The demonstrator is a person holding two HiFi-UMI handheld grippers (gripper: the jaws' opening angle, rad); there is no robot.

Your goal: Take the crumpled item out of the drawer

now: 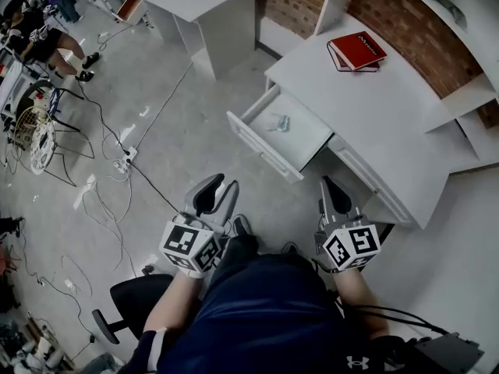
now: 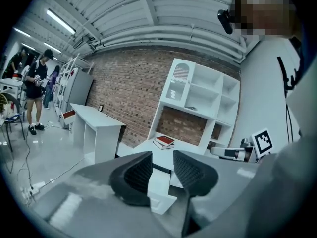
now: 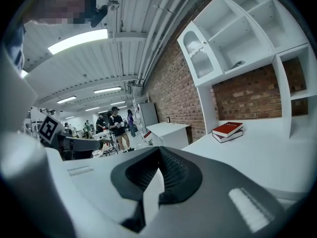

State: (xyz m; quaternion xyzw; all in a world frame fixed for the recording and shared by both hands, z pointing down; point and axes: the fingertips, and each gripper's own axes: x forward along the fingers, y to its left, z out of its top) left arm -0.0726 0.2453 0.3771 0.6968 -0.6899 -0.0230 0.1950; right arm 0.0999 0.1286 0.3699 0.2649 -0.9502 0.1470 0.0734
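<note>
The white drawer (image 1: 300, 142) of the white desk (image 1: 390, 123) stands pulled out. A small pale crumpled item (image 1: 279, 123) lies inside it near its far end. My left gripper (image 1: 221, 192) hovers over the floor, short of the drawer's front, open with nothing between its pads. In the left gripper view the drawer (image 2: 161, 185) shows through the gap of the left gripper (image 2: 162, 161); the crumpled item is hidden there. My right gripper (image 1: 331, 187) is held near the desk's front edge, shut and empty, its tips meeting in the right gripper view (image 3: 159, 152).
Red books (image 1: 357, 51) lie on the desk top. A white shelf unit (image 1: 468, 45) stands against the brick wall. A second white desk (image 1: 207, 6) is at the back. Cables and a power strip (image 1: 125, 158) cross the floor. A black chair (image 1: 132, 298) sits below me.
</note>
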